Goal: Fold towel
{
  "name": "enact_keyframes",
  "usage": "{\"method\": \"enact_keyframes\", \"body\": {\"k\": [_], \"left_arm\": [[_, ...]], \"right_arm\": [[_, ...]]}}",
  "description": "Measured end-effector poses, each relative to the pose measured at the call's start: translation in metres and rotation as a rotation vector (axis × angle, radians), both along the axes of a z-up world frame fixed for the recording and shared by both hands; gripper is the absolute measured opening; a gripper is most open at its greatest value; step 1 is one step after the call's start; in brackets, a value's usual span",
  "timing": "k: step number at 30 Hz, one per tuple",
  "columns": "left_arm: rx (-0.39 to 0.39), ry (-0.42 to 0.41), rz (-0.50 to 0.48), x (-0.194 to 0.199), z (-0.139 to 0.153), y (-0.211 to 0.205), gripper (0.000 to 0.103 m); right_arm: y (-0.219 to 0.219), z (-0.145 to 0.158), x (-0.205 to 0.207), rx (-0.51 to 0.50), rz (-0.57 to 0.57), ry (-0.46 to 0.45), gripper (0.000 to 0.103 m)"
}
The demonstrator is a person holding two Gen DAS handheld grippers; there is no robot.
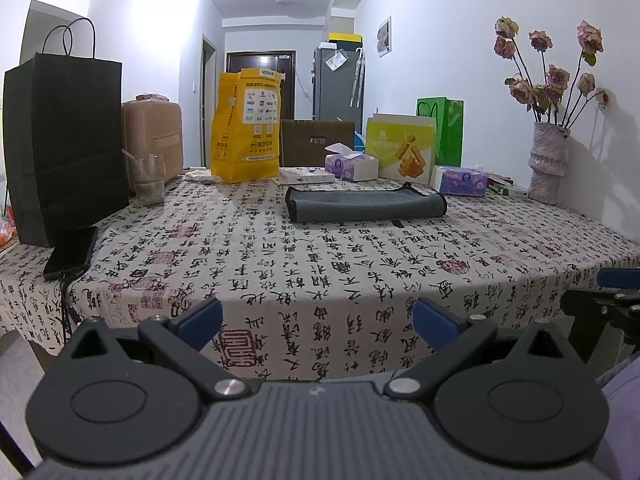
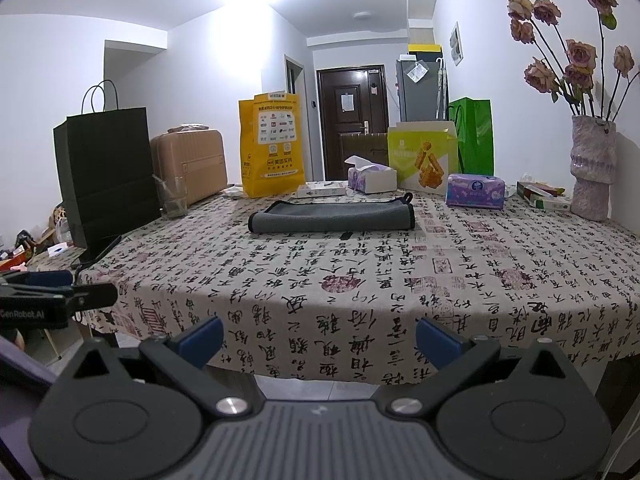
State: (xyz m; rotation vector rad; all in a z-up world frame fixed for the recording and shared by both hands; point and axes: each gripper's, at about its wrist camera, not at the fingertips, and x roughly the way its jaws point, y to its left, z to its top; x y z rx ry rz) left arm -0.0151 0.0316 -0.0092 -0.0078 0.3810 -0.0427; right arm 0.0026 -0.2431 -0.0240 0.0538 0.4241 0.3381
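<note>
The gray towel (image 1: 366, 204) lies folded far back on the table (image 1: 360, 272), just in front of the tissue box (image 1: 352, 164). The left gripper (image 1: 316, 320) and right gripper (image 2: 318, 334) are both wide open, holding nothing. Reaching that far could bump the tissue box.

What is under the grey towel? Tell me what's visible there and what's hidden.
The towel lies folded on the patterned tablecloth. A small dark tag pokes out at its near edge. Anything else beneath the towel is covered.
</note>
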Motion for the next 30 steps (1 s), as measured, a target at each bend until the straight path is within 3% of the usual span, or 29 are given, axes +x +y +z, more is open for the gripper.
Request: {"method": "enact_keyframes", "body": {"k": [30], "left_arm": [[0.002, -0.006, 0.001, -0.0001, 0.002, -0.0011, 0.103]], "right_arm": [[-0.0012, 0.0021, 0.0006, 0.001, 0.006, 0.001, 0.103]]}}
